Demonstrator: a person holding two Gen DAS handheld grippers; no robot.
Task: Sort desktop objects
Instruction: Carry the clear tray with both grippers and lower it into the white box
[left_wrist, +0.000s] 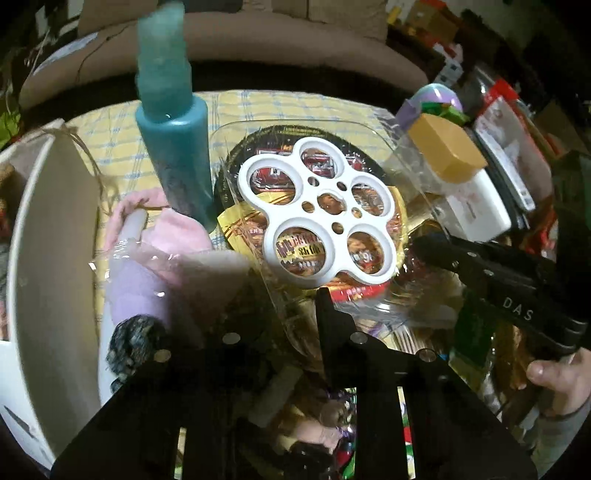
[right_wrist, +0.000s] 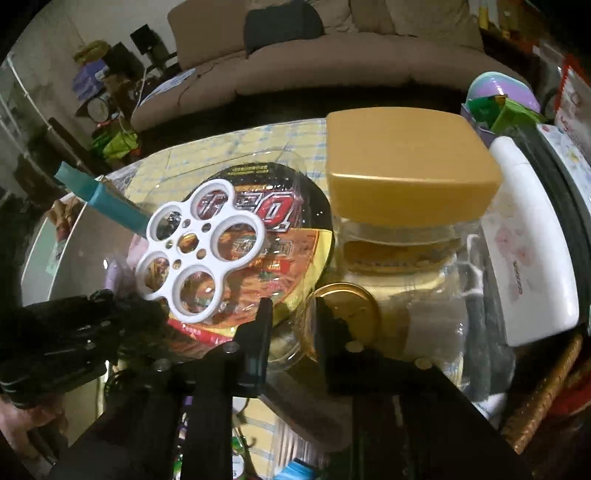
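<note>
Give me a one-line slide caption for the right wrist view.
Right gripper open before a gold-lidded jar, white five-hole ring tray resting on a noodle bowl.

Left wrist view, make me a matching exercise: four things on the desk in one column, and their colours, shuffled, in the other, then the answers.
Things
1. spray bottle
2. holed flower-shaped tray
3. square jar lid
4. crumpled cloth

Colours
A. white
B. pink
C. teal
D. mustard gold

Pairs: 1-C, 2-A, 3-D, 4-B
</note>
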